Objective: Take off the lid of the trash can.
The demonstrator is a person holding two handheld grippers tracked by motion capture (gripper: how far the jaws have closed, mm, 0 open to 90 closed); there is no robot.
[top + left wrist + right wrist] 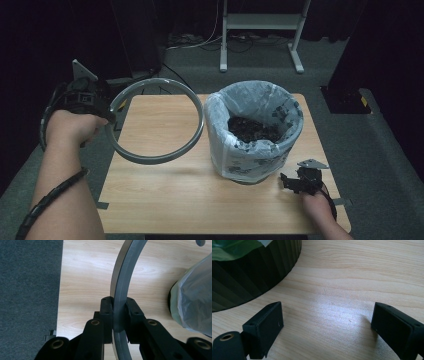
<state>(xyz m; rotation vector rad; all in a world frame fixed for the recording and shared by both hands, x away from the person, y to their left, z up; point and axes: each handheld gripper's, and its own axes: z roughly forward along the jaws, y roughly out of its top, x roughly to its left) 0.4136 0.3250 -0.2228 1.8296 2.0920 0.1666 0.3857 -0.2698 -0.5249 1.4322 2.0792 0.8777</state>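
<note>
Wooden table point(165, 200) takes up the middle of the high view, standing on grey carpet point(380, 145), with a white metal frame point(260, 22) on the floor behind it. Bin point(252, 165) stands upright on the right half of the table, dark ribbed wall, lined with a pale translucent bag point(260, 100) folded over the rim; dark loose matter point(252, 130) lies inside the bag, too blurred to identify. Grey ring point(155, 160), about as wide across as the bin mouth, is held in the air over the left half of the table, tilted, its right edge just beside the bag; whether they touch cannot be told. Left gripper point(107, 116) holds the ring at its left edge, off the table's left side; left gripper view shows both jaws pressed flat on either face of the ring band point(119, 312), so it is clamped on the ring, table below and the bag at the right. Right gripper point(286, 181) sits low at the near right of the table, just beside the bin base; in the right gripper view point(325, 322) its jaws stand wide apart with bare tabletop between them, nothing gripped, the bin's ribbed wall at upper left
</note>
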